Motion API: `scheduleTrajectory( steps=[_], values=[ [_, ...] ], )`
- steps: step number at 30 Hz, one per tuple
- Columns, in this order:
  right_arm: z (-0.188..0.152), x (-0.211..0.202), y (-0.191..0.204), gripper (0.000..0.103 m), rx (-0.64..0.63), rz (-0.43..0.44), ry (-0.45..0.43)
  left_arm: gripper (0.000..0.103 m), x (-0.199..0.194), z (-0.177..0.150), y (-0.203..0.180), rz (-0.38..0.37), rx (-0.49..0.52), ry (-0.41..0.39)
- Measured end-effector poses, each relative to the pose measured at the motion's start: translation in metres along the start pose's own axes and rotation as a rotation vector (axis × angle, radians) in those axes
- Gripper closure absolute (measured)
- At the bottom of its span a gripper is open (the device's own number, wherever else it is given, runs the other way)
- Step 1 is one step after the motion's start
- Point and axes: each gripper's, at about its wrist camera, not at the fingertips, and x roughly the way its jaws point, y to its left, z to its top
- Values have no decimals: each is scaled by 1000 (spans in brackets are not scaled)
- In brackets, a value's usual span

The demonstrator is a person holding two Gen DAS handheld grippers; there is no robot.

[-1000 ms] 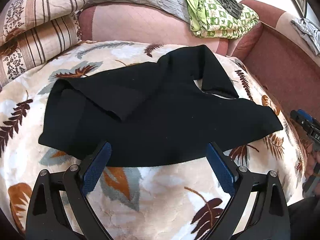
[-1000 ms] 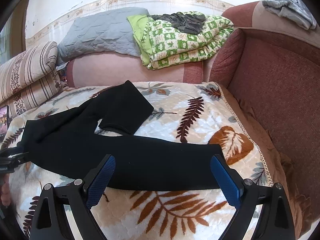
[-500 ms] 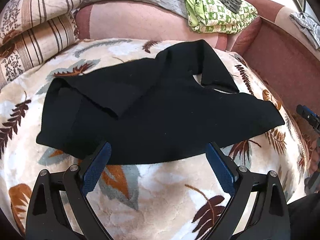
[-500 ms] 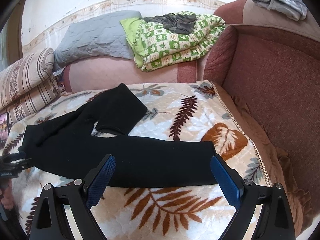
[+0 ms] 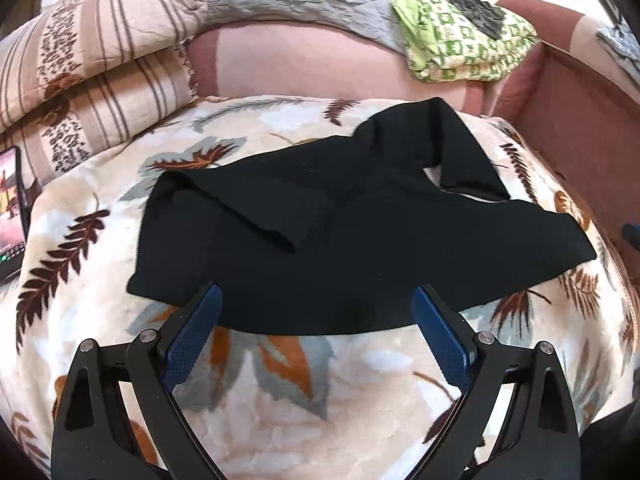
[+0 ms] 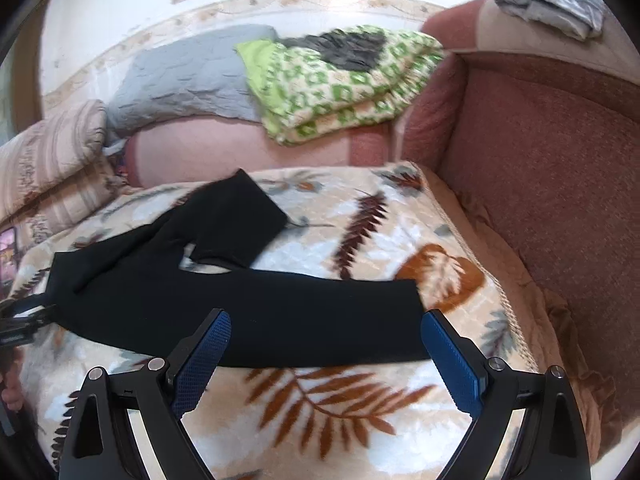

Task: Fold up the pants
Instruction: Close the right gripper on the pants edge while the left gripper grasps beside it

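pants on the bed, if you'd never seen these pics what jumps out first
The black pants sprawl across the middle of the leaf-print blanket, one leg stretched toward the sofa side and the other doubled back on itself. Both grippers, left and right, hang open just short of the near edge of the pants. Behind, a green checked quilt is heaped on the pink backrest.

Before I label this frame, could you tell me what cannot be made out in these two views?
- Left wrist view: the phone is cut off by the left edge.
- Right wrist view: motion blur smears the green quilt; what the dark item on it is stays unclear.
- Both views: the black pants show few details; their fabric is uniformly dark.
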Motion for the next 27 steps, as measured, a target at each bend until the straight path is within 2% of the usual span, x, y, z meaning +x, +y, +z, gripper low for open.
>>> scheduleTrajectory(
  steps=[3, 5, 7, 10, 13, 14, 15, 18, 22, 24, 27],
  values=[
    [-8, 21, -18, 8, 47, -97, 113, 7, 4, -2, 7, 55, -21, 10],
    [-11, 26, -34, 9, 116, -95, 143, 7, 9, -3, 13, 84, -46, 31],
    [-11, 23, -54, 9, 220, -43, 125, 7, 14, -3, 19, 95, -74, 56],
    [-17, 20, -84, 9, 410, 89, 87, 7, 20, -5, 29, 105, -123, 91],
    [-31, 36, -109, 10, 664, 318, 140, 7, 19, -5, 37, 128, -164, 95],
    [-36, 42, -114, 10, 742, 368, 162, 7, 18, -5, 39, 131, -177, 93],
    [-39, 48, -118, 11, 788, 381, 176, 7, 17, -5, 41, 133, -189, 89],
    [-43, 63, -124, 11, 852, 339, 215, 7, 12, -5, 52, 154, -235, 70],
    [-49, 94, -133, 14, 926, 353, 278, 7, 3, -2, 71, 195, -298, 36],
    [-44, 102, -137, 15, 929, 363, 254, 7, 0, -2, 83, 221, -334, 30],
    [-41, 111, -143, 26, 935, 370, 234, 7, 0, -6, 111, 207, -454, 58]
  ],
)
